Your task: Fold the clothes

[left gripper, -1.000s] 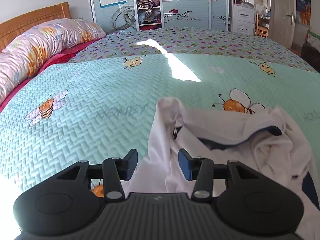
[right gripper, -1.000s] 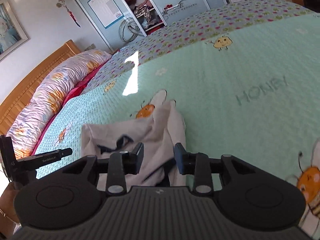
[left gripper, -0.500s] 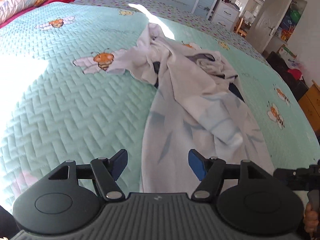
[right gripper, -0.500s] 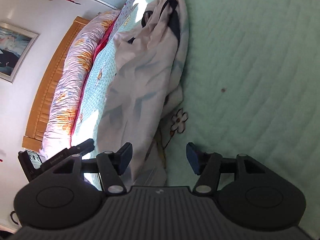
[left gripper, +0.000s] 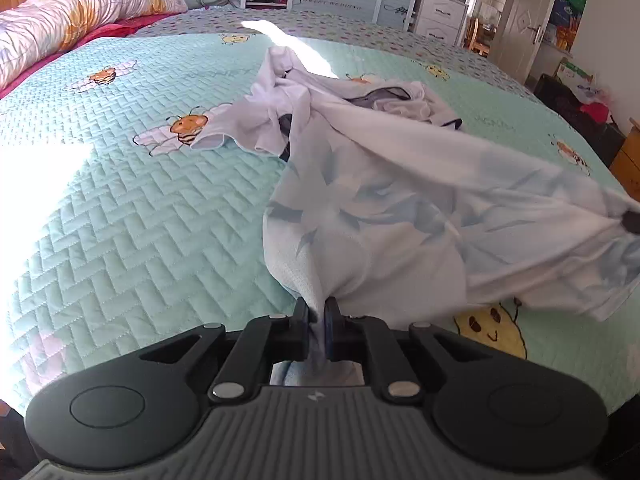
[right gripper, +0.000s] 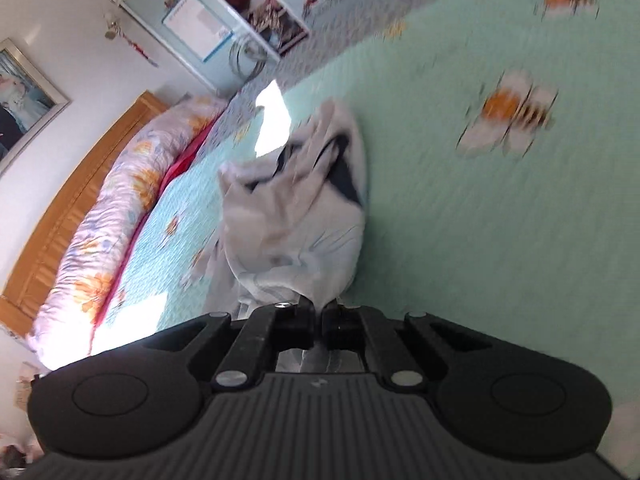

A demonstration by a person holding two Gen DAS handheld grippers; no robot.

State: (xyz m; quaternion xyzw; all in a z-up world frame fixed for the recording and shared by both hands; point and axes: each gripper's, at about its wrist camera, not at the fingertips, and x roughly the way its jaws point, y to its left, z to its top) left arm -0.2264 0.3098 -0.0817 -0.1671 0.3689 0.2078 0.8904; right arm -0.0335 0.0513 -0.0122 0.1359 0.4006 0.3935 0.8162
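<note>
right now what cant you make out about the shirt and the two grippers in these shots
- Pale shirt, left wrist view: its far part is a crumpled heap, so sleeves and collar cannot be sorted out.
- Right gripper, left wrist view: cut off by the right edge, only a dark tip in the cloth.
- Left gripper: the pinched hem is hidden behind its fingers.
- Right wrist view: motion blur smears the bedspread.
</note>
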